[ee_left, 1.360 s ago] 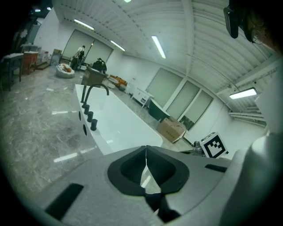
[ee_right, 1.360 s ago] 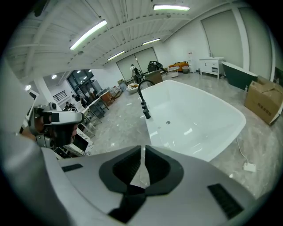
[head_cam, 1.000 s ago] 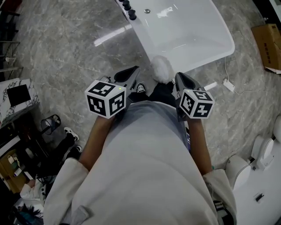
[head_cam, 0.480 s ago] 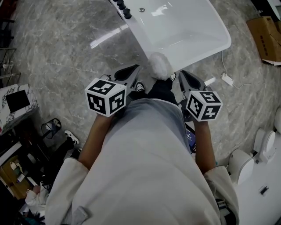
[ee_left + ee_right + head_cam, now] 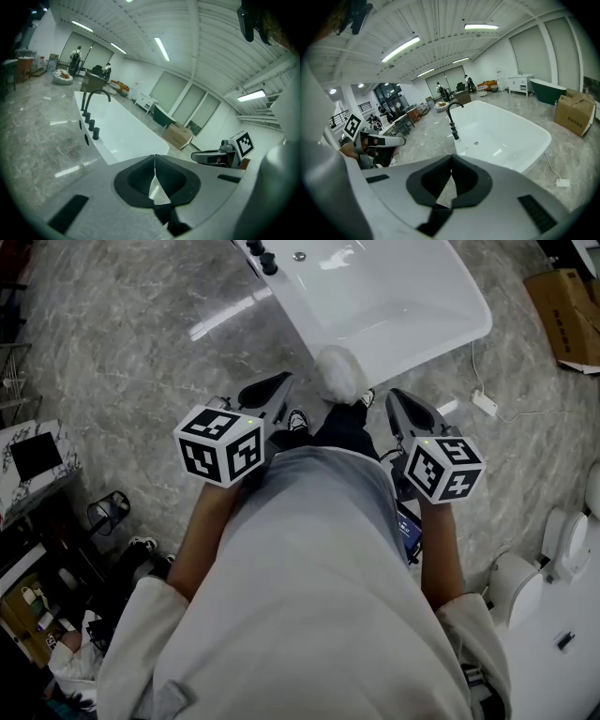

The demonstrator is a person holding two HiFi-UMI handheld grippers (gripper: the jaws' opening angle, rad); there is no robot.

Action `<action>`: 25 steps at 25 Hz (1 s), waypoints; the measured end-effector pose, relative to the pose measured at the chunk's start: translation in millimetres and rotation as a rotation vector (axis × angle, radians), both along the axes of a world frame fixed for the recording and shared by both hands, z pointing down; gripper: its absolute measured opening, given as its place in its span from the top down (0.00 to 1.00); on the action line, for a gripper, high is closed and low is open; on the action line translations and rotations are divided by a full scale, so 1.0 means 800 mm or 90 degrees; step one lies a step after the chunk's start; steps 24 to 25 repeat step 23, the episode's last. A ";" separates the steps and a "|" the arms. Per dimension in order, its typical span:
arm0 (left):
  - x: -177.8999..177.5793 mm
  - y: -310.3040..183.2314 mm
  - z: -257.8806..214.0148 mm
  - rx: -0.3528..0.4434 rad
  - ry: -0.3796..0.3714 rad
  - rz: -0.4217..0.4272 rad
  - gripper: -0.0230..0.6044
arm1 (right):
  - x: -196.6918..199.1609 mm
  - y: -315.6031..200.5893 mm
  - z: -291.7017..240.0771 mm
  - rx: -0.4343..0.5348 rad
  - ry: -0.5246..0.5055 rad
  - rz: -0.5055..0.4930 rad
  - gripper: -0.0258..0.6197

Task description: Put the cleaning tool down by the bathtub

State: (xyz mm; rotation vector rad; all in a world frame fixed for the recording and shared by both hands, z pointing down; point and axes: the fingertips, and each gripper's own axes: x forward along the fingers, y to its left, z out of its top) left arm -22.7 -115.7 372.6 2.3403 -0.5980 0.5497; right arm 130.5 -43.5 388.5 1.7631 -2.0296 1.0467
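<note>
Put-down step looks done; both grippers empty.
L gripper (image 5: 267,390) jaws together, nothing btwn; R gripper (image 5: 408,404) jaws just closed up, also empty. Fluffy white cleaning tool (image 5: 339,374) on floor just ahead, at near end of bathtub (image 5: 394,306) (touching tub? can't tell). Next, my guess: back clear w/o nudging it.

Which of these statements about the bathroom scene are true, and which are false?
1. The fluffy white cleaning tool sits beside the near end of the bathtub. True.
2. The right gripper grips the cleaning tool. False: its jaws are shut on nothing.
3. A cardboard box lies on the floor to the right of the bathtub. True.
4. The left gripper has its jaws wide open. False: they are together.
5. The bathtub is full of water. False: it looks empty, with its drain showing.
</note>
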 end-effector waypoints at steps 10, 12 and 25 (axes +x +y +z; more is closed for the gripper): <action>0.002 0.010 0.002 -0.004 -0.005 -0.001 0.95 | 0.000 0.013 0.008 -0.016 0.006 -0.008 0.94; 0.002 0.012 0.002 -0.006 -0.008 -0.003 0.95 | 0.000 0.017 0.010 -0.021 0.012 -0.008 0.94; 0.007 0.022 0.009 -0.008 -0.032 0.002 0.95 | 0.010 0.031 0.021 -0.043 0.048 0.001 0.94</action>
